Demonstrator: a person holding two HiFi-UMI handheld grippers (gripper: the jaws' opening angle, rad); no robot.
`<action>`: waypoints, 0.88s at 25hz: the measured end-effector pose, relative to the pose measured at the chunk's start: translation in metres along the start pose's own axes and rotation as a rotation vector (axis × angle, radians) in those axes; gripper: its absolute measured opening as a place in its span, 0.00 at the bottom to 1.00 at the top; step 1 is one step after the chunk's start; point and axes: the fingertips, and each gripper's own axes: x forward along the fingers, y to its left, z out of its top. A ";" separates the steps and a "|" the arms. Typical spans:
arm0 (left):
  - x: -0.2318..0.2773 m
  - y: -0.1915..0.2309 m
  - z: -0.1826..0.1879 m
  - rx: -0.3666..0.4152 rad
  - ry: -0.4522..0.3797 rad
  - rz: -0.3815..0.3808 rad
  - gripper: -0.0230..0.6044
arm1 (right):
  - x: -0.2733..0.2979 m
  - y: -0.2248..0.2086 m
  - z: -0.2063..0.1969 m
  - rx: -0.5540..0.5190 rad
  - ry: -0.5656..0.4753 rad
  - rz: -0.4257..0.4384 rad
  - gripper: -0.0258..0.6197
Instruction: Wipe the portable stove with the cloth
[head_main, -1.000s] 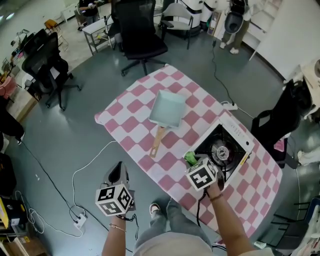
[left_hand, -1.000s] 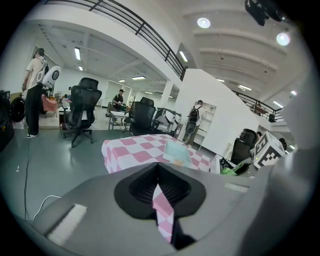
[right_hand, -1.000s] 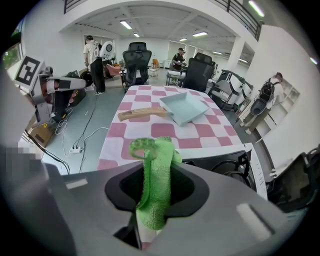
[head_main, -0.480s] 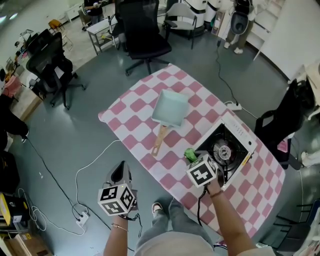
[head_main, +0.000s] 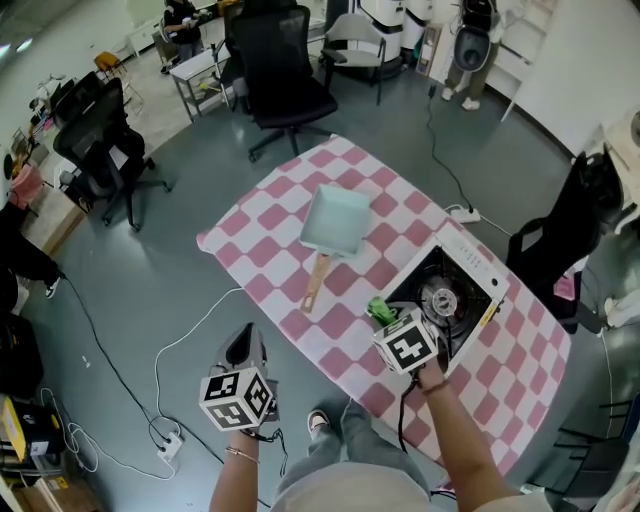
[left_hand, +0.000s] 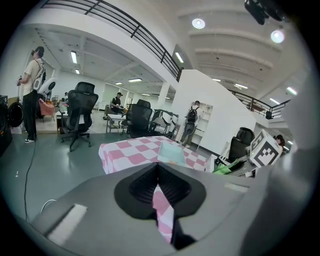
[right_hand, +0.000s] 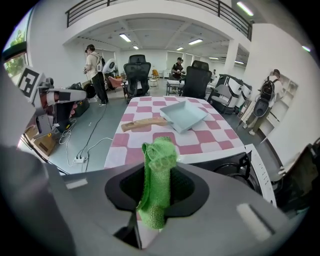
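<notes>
- A green knitted cloth (right_hand: 160, 155) is pinched upright between the two jaws of the right claw (right_hand: 156, 197), its crumpled top standing above them.
- The right claw is closed on the cloth, and a hand (head_main: 432, 378) holds it from behind.
- The portable stove (head_main: 478, 262), white-edged with a black top and a round burner, sits on the counter just ahead of the right claw and to its right.
- In the head view the cloth hangs at the stove's near left corner; whether it touches the stove cannot be told.
- A pale blue square pan (head_main: 337, 218) with a wooden handle lies farther ahead of the right claw and a little left, apart from the stove, with its handle towards the person.
- The counter (head_main: 270, 235) wears a pink and white checked cover.
- The left claw (left_hand: 159, 192) is well to the left of the right claw, off the counter's edge and above the grey floor (head_main: 150, 280).
- Its jaws are drawn together with only a thin slit between them and hold nothing.
- Black office chairs (head_main: 285, 75) stand beyond the counter.
- A white power strip (head_main: 165, 445) with cables lies on the floor to the left of the left claw.
</notes>
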 end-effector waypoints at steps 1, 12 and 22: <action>0.000 -0.003 0.001 0.005 -0.001 -0.008 0.04 | -0.004 0.000 0.001 0.010 -0.013 -0.001 0.18; 0.026 -0.057 0.020 0.056 -0.010 -0.166 0.04 | -0.116 -0.040 0.001 0.124 -0.301 -0.175 0.18; 0.054 -0.130 0.040 0.117 -0.054 -0.309 0.04 | -0.247 -0.117 -0.096 0.412 -0.585 -0.601 0.18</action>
